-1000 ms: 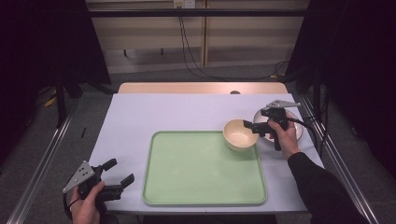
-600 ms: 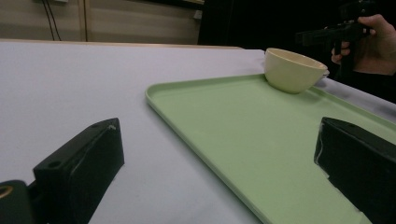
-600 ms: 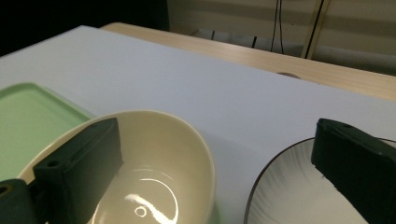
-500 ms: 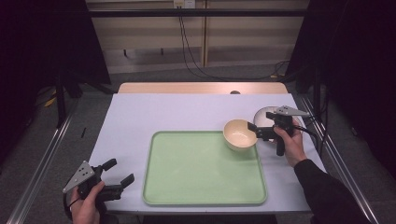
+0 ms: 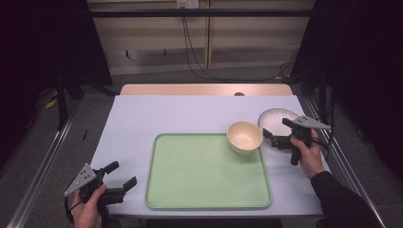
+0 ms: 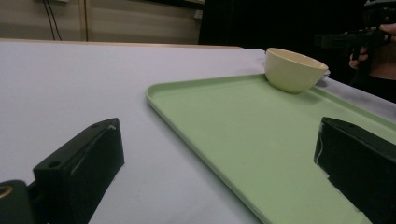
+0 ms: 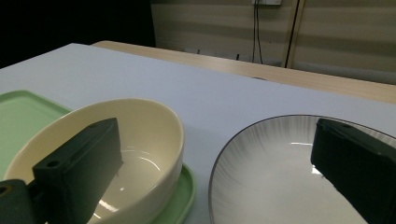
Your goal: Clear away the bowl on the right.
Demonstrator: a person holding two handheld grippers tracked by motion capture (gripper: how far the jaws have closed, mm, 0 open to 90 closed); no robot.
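The cream bowl (image 5: 244, 137) sits on the far right corner of the green tray (image 5: 204, 173), its edge over the tray rim. The right tongs (image 5: 278, 135) hover spread just beside it, empty, over the gap between bowl and grey plate (image 5: 274, 118). The left tongs (image 5: 119, 178) rest spread and empty at the tabletop's (image 5: 157, 114) near left corner, well apart from the bowl.

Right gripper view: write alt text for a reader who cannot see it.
Two open black jaws frame a glossy cream ceramic bowl at left, sitting on the corner of a pale green plastic tray, and a white dark-rimmed plate at right, on a white table.
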